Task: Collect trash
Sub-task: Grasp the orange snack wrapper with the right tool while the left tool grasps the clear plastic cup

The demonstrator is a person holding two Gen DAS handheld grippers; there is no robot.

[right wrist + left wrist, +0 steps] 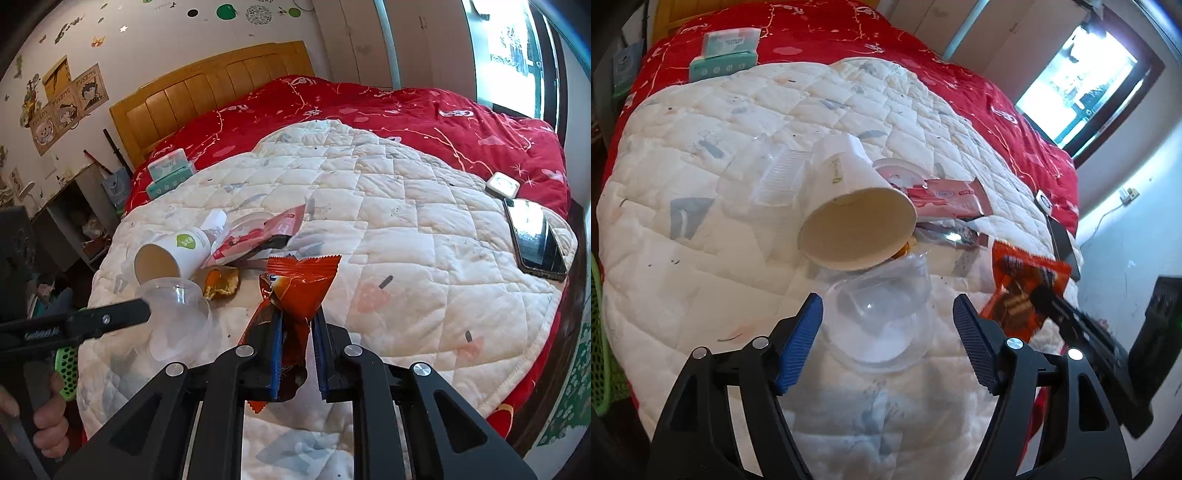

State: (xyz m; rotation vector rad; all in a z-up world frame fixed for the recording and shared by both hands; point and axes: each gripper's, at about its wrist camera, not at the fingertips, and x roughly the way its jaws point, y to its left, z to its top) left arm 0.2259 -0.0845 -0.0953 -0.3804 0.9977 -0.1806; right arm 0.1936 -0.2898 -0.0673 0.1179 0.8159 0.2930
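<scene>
Trash lies on a white quilt [683, 258] on the bed. My left gripper [888, 306] is open, its blue pads on either side of a clear plastic cup [882, 317] lying on the quilt; this cup also shows in the right wrist view [181, 314]. Behind it lie a tipped white paper cup [857, 221] [173, 254], a red-and-white wrapper [945, 195] [258, 232] and a clear ribbed lid [783, 177]. My right gripper [297, 325] is shut on an orange snack wrapper [299, 291], which also shows in the left wrist view [1023, 291].
A yellow-brown crumpled wrapper [221, 282] lies by the paper cup. A phone [535, 236] and a small white device [502, 184] lie at the quilt's right edge. Green tissue packs [170, 173] sit on the red blanket [406, 110]. A green mesh basket [602, 332] stands at the left.
</scene>
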